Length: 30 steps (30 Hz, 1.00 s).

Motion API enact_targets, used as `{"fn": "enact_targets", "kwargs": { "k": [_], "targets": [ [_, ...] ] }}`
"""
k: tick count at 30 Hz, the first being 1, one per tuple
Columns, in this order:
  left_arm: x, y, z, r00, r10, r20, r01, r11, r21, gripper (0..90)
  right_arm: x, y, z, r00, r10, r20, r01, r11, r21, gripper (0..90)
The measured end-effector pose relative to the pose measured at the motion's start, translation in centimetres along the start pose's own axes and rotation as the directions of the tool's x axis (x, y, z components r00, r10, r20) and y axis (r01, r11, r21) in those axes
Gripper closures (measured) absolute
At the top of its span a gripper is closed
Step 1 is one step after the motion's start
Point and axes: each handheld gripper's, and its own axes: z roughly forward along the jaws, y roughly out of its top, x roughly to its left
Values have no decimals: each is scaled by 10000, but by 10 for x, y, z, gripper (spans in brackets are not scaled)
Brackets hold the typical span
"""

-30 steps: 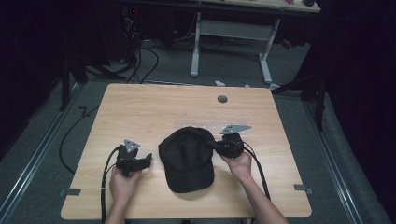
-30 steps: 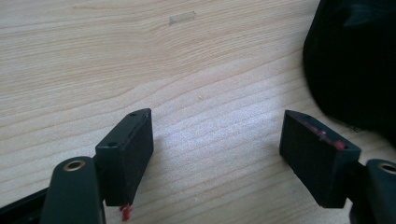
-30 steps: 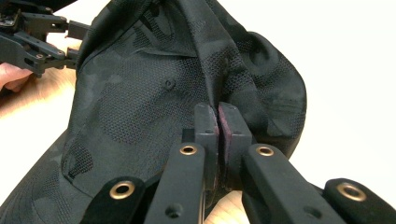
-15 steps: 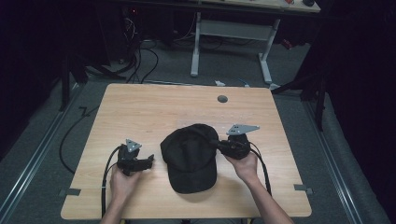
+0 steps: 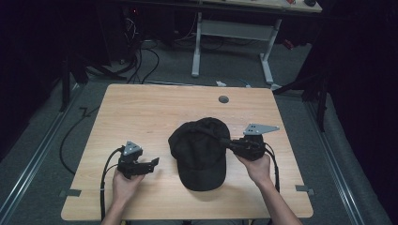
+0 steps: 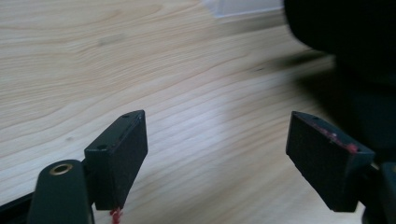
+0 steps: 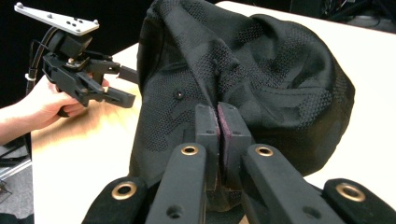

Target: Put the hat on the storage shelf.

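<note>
A black cap [image 5: 199,145] lies at the middle of the wooden table [image 5: 155,112], brim toward the person. My right gripper [image 5: 225,140] is shut on the fabric at the cap's right side. In the right gripper view the jaws of the right gripper [image 7: 218,116] are pressed together on the cap [image 7: 261,60], whose cloth bunches up above them. My left gripper [image 5: 154,162] rests on the table left of the cap, open and apart from it. In the left gripper view the left gripper [image 6: 217,135] holds nothing, with the cap [image 6: 355,37] at the upper right.
A round grommet hole [image 5: 223,99] sits near the table's far edge. Cables [image 5: 105,173] trail from the left gripper over the front edge. A white desk frame [image 5: 234,33] stands on the floor beyond the table. The left gripper [image 7: 123,99] is seen across the cap.
The right gripper has drawn the cap a little to the right and away from the person, turning it slightly. The left gripper has stayed where it was, open.
</note>
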Motion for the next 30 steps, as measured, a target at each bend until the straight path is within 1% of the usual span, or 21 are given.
{"fn": "enact_targets", "kwargs": {
  "k": [3,7,8,11,12,13,14,15,17,18,20,22,24,25,27,30],
  "targets": [
    [-10,1,-5,9981,-270,562,262,9996,146,197,3,4,-9,9997,-222,41,223,9997,-128,885],
    [-22,0,-9,9926,-272,1183,216,9986,488,182,5,8,-19,9991,-408,96,410,9988,-256,885],
    [-25,0,-9,9908,-318,1317,247,9982,551,178,5,9,-21,9990,-422,120,425,9987,-271,885],
    [-33,0,-10,9853,-290,1681,171,9973,716,168,5,10,-27,9989,-447,158,453,9983,-368,885],
    [-36,0,-10,9835,-327,1779,191,9968,776,166,5,10,-28,9989,-448,140,453,9981,-410,885],
    [-36,0,-10,9835,-327,1779,191,9968,776,164,5,10,-30,9989,-454,140,460,9979,-447,885],
    [-40,-1,-9,9794,-364,1987,188,9958,897,162,5,11,-31,9989,-461,127,467,9977,-489,885],
    [-42,-1,-9,9776,-440,2057,254,9954,924,162,6,11,-33,9987,-487,119,493,9974,-524,885],
    [-47,-2,-8,9729,-462,2266,223,9940,1073,161,6,12,-35,9987,-511,74,515,9968,-613,885],
    [-49,-2,-8,9700,-478,2383,210,9933,1136,160,6,12,-36,9985,-544,57,547,9963,-656,885],
    [-53,-3,-8,9632,-656,2606,340,9917,1242,160,7,13,-38,9985,-546,13,545,9959,-726,885],
    [-56,-4,-8,9588,-663,2763,286,9900,1382,160,7,13,-39,9984,-563,-32,559,9954,-781,884],
    [-60,-5,-6,9563,-618,2858,187,9883,1513,158,7,14,-41,9982,-594,-91,584,9948,-838,885],
    [-60,-5,-6,9563,-618,2858,187,9883,1513,158,8,14,-41,9981,-596,-128,582,9944,-883,885],
    [-66,-6,-4,9501,-604,3060,76,9853,1709,158,9,14,-42,9978,-631,-178,612,9937,-935,884],
    [-72,-6,0,9441,-688,3224,64,9816,1907,160,10,15,-43,9971,-714,-281,681,9922,-1046,884]
  ]
}}
